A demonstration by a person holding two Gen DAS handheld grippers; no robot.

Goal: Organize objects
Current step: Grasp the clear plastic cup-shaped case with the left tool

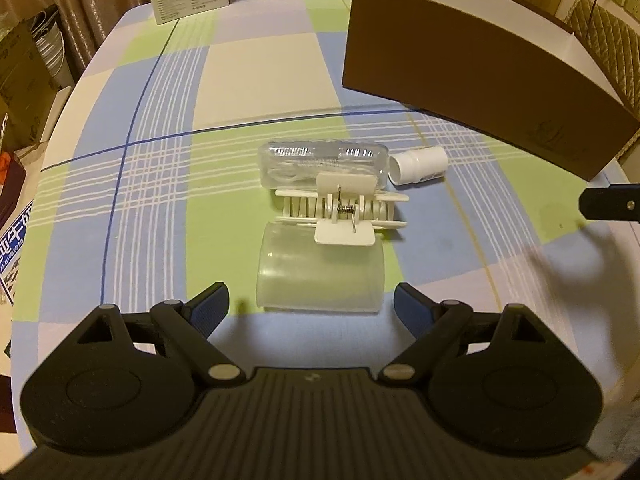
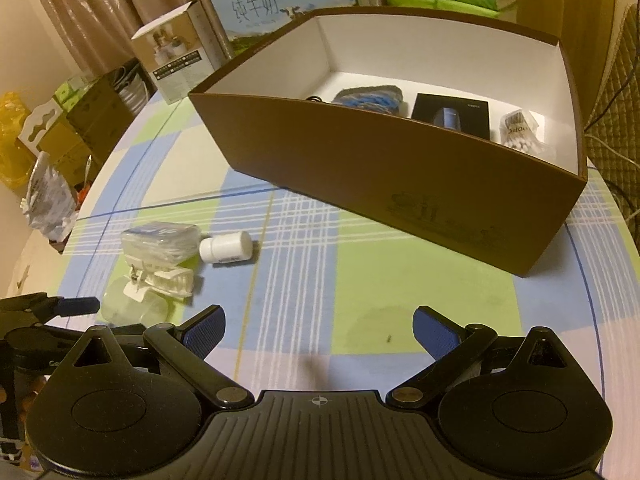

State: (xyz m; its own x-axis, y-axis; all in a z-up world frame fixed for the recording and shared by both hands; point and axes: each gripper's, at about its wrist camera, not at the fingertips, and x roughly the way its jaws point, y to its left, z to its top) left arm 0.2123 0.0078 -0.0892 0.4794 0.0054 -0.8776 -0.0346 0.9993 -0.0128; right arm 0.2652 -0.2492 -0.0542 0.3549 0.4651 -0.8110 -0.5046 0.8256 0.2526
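Left wrist view: a frosted plastic cup [image 1: 320,276] lies on its side on the checked tablecloth [image 1: 160,160], touching a white hair claw clip [image 1: 344,212], just ahead of the wide-open, empty left gripper [image 1: 311,306]; the right gripper [image 2: 320,330] is likewise spread and empty, near the brown box [image 2: 400,160].

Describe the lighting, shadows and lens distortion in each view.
Left wrist view: warm yellowish light; a dark soft shadow falls on the tablecloth at right; fisheye bends the brown box wall into a curve. Right wrist view: same warm tint, the box's front face is shaded, and the corners vignette black.
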